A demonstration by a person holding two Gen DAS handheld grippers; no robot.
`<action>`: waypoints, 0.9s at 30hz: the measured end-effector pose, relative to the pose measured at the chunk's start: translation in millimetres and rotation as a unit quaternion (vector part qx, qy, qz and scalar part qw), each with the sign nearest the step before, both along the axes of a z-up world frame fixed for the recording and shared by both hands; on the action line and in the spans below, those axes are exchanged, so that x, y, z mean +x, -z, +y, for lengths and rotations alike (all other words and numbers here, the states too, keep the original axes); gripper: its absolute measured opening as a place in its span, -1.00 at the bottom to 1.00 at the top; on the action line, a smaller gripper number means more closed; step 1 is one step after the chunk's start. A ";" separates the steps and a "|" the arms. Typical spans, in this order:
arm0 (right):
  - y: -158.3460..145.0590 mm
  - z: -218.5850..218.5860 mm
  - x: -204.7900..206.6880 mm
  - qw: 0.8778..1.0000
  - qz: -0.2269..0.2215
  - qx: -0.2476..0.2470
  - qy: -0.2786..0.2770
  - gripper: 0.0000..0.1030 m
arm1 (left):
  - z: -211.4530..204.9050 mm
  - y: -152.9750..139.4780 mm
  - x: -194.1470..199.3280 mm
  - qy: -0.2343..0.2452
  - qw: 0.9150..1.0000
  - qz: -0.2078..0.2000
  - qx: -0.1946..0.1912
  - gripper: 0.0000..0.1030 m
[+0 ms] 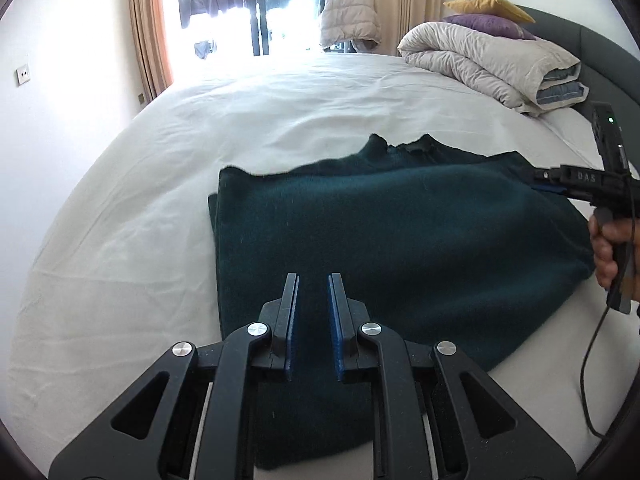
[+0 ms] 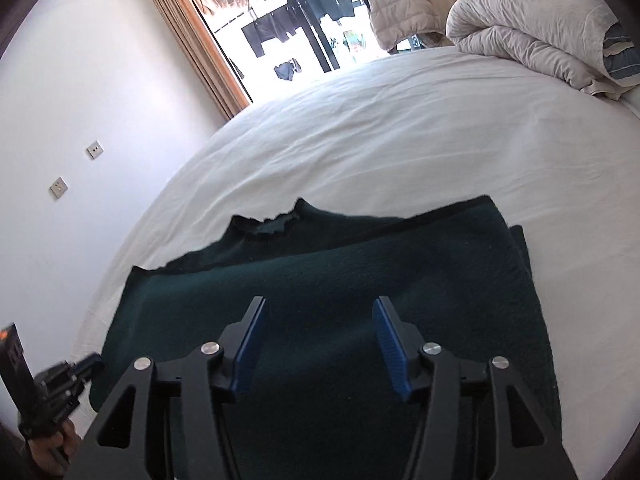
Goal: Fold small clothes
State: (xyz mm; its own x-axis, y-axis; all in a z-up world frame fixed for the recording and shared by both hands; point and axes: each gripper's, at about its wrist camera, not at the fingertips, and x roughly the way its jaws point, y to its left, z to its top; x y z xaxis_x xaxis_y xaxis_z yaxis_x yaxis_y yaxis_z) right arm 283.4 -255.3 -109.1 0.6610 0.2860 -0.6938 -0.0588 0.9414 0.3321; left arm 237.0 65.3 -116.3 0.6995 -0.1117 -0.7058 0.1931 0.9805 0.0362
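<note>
Both tongs hover over the dark green sweater (image 1: 400, 248) folded on the white bed (image 1: 240, 120): left tongs (image 1: 313, 280) narrowly parted, empty; right tongs (image 2: 319, 304) spread wide, empty, their holder's hand (image 1: 606, 252) showing only in the left view.

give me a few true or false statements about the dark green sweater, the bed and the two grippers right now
1. The dark green knit sweater lies on the white bedsheet. True.
2. The right gripper is clamped shut on the sweater. False: its jaws stand apart with nothing pinched.
3. A folded pale grey duvet sits at the far corner of the bed. True.
4. A red cushion lies on the duvet. False: a yellow cushion and a purple cushion do.
5. The left gripper has a narrow gap between its blue pads. True.
</note>
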 end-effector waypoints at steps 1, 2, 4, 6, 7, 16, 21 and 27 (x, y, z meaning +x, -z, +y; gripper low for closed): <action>5.9 -8.9 4.7 1.000 0.011 0.007 0.011 0.10 | -6.2 2.2 12.7 0.000 1.000 0.001 0.017 -0.74; 12.6 -19.3 7.2 0.999 0.025 0.015 0.029 0.10 | -7.0 8.0 24.4 -0.004 1.000 0.010 0.029 -0.74; 21.0 -47.3 9.1 0.997 0.031 0.036 0.063 -0.21 | -10.0 27.9 48.7 -0.009 0.998 0.060 0.035 -0.74; 25.1 -75.7 8.1 0.993 0.030 0.079 0.078 -0.69 | -6.3 40.8 50.6 -0.007 0.998 0.050 0.032 -0.74; 24.7 -89.4 5.4 0.991 0.029 0.086 0.098 -0.71 | -3.7 45.0 48.8 -0.004 0.999 0.039 0.036 -0.74; -17.8 -73.6 -80.0 0.988 -0.041 0.125 0.079 -0.13 | -17.3 33.7 18.2 -0.008 0.999 0.022 0.036 -0.73; 22.0 4.1 -99.0 0.995 0.014 0.096 -0.015 0.06 | -26.1 45.1 -1.6 -0.004 0.997 0.017 0.069 -0.73; 29.7 -33.2 -114.7 0.992 0.002 0.116 0.046 -0.04 | -2.8 48.6 -22.7 -0.003 0.998 0.021 0.065 -0.73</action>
